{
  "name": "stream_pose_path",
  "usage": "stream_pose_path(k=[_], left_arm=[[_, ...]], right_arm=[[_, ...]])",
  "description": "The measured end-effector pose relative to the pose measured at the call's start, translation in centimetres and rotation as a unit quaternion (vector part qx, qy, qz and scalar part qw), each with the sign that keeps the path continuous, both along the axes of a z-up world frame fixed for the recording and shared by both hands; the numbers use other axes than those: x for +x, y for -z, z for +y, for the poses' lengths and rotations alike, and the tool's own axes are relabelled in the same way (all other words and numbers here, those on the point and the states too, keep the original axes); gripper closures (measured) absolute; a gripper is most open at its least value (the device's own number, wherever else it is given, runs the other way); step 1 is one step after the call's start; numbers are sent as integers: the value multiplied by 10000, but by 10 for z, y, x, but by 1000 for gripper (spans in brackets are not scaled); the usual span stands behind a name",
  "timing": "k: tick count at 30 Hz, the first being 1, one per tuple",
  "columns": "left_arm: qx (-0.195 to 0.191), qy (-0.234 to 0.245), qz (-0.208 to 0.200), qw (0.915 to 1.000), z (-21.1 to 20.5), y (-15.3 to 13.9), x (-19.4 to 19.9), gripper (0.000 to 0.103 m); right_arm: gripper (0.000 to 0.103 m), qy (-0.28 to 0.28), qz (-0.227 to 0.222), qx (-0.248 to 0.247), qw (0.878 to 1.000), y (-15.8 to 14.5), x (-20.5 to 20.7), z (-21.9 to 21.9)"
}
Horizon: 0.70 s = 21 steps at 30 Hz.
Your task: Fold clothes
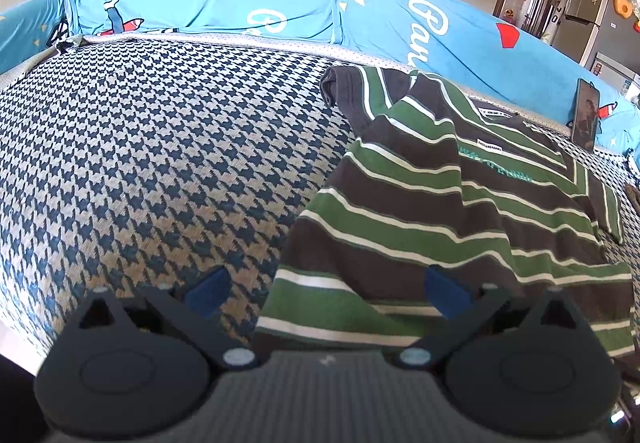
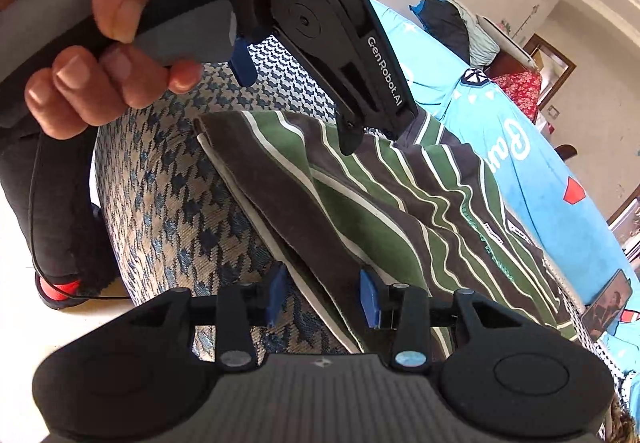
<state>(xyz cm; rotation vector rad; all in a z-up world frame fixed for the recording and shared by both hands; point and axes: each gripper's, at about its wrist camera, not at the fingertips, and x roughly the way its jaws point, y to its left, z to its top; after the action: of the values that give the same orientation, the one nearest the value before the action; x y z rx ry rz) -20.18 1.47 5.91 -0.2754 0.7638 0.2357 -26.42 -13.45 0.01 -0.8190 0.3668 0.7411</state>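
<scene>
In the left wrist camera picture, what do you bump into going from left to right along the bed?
Checked bed cover → striped shirt → phone propped against the blue cushion → fridge in the room behind.

Shirt (image 1: 460,211): spread on the seat cover (image 1: 140,163), at 3 o'clock in the left wrist view.
Cushions (image 1: 240,7): stood behind the seat, at 12 o'clock.
Phone (image 1: 586,115): propped against the cushions, at 2 o'clock, just beyond the shirt.
Left gripper (image 1: 326,289): placed over the shirt's near hem, at 6 o'clock.
</scene>
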Motion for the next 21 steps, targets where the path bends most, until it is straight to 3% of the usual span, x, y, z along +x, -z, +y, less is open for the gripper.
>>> stream_pose_path(k=[2,3,8,17,21], left_arm=[[20,5,-6,10000,-1,0,0,0],[34,3,-10,10000,-1,0,0,0],[80,-36,-76,9999,1,-3,-2,0],[138,-354,-284,9989,11,-10,-8,0],[132,-336,-187,9992,11,-7,-5,0]], right_arm=[[70,-8,55,84,9999,0,2,1],[78,-49,77,103,9999,0,2,1],[95,-114,54,176,9998,0,0,6],[97,-404,799,874,9921,-21,-11,5],[97,-318,1077,782,9906,-14,-7,7]])
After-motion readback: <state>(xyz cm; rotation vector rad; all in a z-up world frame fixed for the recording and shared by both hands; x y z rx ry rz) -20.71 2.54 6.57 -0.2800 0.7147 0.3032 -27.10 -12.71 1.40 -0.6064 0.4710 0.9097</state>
